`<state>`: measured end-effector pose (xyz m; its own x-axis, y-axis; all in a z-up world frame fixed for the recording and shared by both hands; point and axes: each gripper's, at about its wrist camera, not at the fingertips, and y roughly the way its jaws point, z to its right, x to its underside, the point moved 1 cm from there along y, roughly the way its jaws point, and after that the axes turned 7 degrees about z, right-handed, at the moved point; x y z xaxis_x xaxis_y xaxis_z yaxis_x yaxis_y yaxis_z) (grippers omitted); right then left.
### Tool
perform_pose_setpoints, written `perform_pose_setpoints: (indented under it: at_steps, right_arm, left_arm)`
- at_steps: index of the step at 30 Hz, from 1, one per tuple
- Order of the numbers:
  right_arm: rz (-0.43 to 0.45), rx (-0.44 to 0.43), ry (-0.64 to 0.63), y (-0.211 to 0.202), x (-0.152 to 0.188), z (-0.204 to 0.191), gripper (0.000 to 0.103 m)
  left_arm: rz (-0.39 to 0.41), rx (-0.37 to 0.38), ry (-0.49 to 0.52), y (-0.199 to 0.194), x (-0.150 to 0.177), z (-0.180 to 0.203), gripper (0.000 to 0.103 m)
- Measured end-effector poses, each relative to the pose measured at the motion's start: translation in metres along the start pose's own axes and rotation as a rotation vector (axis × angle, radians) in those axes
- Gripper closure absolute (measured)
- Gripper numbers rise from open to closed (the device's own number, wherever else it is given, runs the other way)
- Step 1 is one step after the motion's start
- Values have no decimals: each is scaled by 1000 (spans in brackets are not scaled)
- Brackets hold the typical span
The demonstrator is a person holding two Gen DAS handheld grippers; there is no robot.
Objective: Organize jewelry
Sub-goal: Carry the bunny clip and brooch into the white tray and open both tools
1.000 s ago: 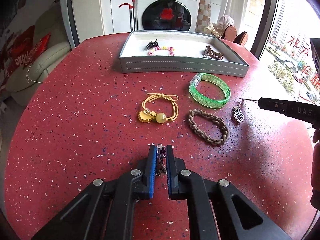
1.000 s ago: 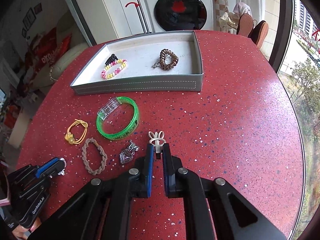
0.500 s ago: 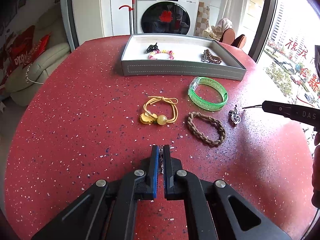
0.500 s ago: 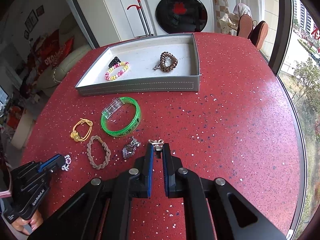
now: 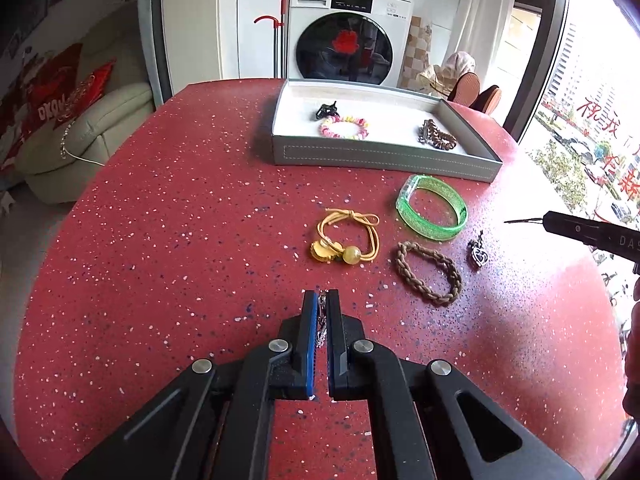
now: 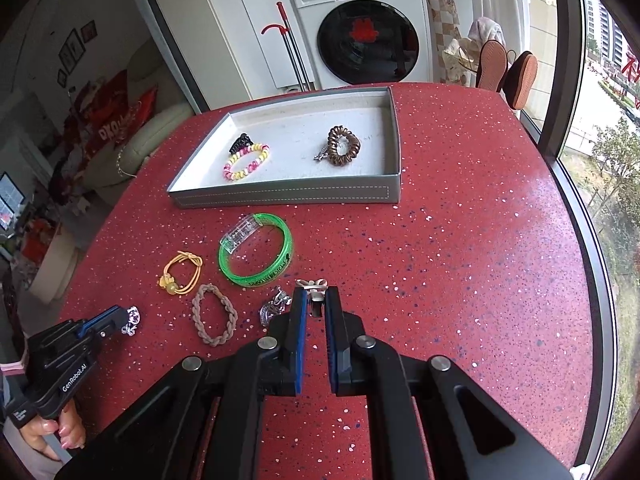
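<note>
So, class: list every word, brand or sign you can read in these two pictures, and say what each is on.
"GenRobot.AI": side of the left tool.
"DAS", cut off: right tool.
"Panasonic": washing machine, barely readable.
Red window characters: unclear.
Green bangle print: too small.

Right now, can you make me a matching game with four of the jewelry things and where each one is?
Things:
1. green bangle
2. brown spiral hair tie
3. silver sparkly piece
4. small white bow clip

Places:
A. between the fingers of the left gripper
B. inside the grey tray
C. between the fingers of the right gripper
D. on the red table, just in front of the tray

Pairs: 1-D, 2-B, 3-A, 4-C
</note>
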<state>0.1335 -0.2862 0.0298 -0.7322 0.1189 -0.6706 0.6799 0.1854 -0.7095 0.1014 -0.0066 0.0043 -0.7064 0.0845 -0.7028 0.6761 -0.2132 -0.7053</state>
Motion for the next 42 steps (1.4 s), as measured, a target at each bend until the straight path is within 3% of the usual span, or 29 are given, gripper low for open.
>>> perform_pose_setpoints:
  at_steps: [14,23,35,42]
  right_arm:
    - [24,-18,-10,4,-27,-4,93]
    - [25,-40,6,30,-72,-2,93]
    - [42,-46,-49,91,-128,-12,94]
    - [41,-44,-33,127,-148,-8,94]
  left_arm:
    - [44,27,17,4,-36,14,82]
    - [78,31,27,23,-81,24,82]
    - [97,3,6,79,-160,26,82]
    - [88,-32,40,122,-182,31,82]
